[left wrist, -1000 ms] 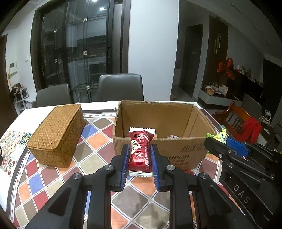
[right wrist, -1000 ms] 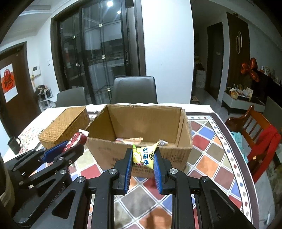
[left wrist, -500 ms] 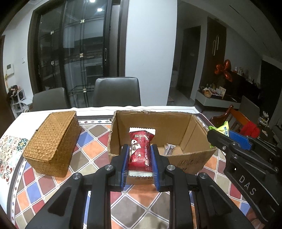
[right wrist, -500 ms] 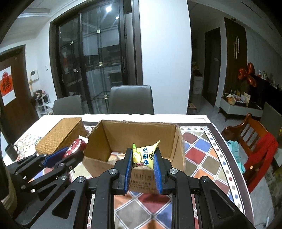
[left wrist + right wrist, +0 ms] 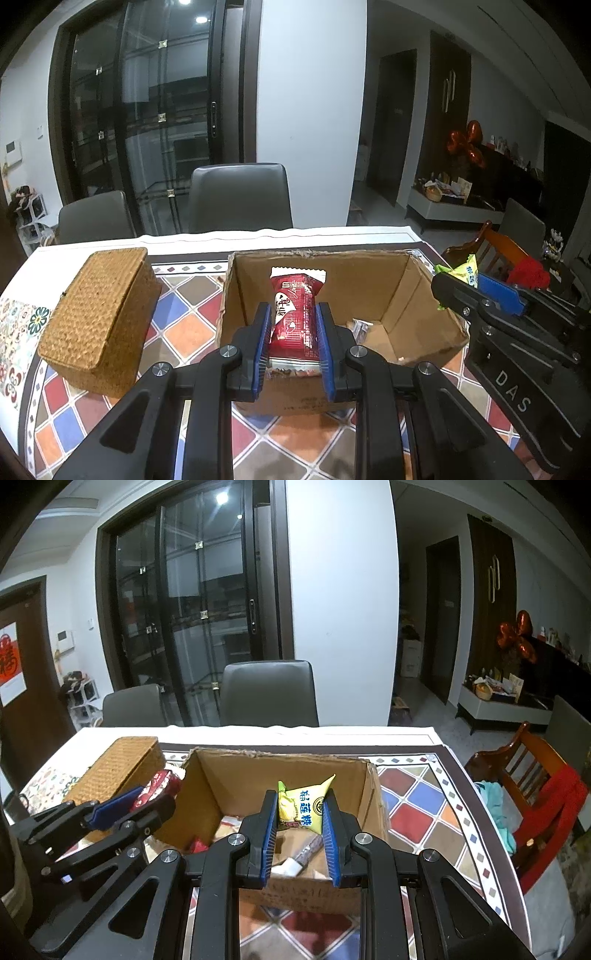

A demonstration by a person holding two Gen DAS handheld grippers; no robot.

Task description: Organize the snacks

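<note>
**Two grippers holding snack packets at an open cardboard box**

The left gripper (image 5: 293,343) is clenched on a red snack packet (image 5: 295,317), which stands upright between its blue pads (image 5: 263,343), its white crimped top edge pointing away from the tool. Directly ahead of and below this gripper lies the cardboard box (image 5: 417,291), open at the top, with a few small packets on its floor. To the gripper's left, a woven basket (image 5: 99,314) with a closed lid rests on the patterned tablecloth (image 5: 184,325), just beside the box.

The right gripper (image 5: 300,834) is clenched on a yellow snack packet (image 5: 301,806) bearing blue characters, held over the near wall of the same box. Beyond the box, two grey chairs (image 5: 269,694) stand at the table's far edge.
</note>
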